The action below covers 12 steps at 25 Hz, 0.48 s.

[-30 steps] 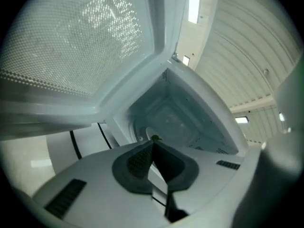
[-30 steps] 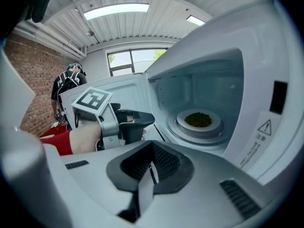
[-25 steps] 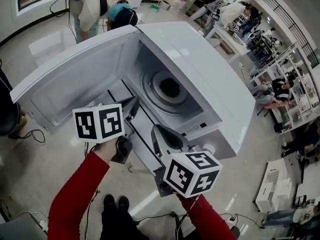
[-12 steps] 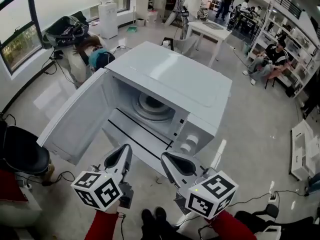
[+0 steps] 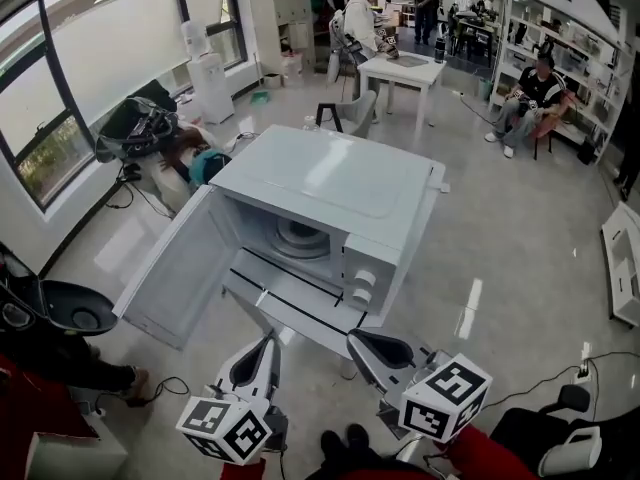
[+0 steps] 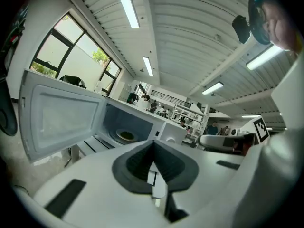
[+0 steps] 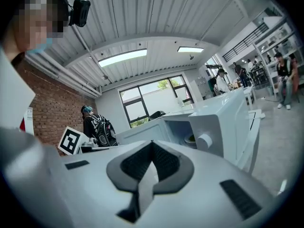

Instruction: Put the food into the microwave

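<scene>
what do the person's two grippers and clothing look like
The left gripper and right gripper are white curved shells with dark grey ribbed pads. Each carries a white cube printed with black square markers. The sleeve showing is red.

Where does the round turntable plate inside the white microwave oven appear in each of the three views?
Head view: the round turntable plate is just left of centre, inside the open white microwave oven.
Left gripper view: left of centre, low in the cavity.
Right gripper view: right of centre, mostly hidden by the control panel.
Shared landmark: the white round knob, to the plate's right in every view.
</scene>
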Each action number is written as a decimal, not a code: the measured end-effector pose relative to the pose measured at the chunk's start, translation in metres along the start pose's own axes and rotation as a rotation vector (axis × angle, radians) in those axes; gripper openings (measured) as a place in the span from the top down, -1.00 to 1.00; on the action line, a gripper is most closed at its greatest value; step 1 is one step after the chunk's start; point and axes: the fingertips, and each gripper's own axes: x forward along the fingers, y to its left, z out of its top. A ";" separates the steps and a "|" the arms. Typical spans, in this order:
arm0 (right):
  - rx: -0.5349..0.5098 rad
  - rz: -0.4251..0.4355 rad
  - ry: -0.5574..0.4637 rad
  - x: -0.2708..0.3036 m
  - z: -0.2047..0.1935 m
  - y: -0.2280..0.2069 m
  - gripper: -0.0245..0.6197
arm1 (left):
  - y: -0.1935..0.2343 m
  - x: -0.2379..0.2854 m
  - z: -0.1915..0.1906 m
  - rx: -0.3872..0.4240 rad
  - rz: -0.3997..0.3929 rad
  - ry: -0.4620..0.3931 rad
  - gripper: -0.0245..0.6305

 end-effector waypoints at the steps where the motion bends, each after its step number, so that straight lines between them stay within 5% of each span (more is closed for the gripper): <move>1: 0.001 -0.003 -0.006 -0.004 0.000 -0.001 0.88 | -0.002 -0.003 -0.003 0.007 0.005 0.004 0.90; 12: -0.029 -0.006 -0.054 -0.037 -0.006 0.000 0.89 | -0.029 -0.031 -0.019 0.062 0.012 -0.005 0.90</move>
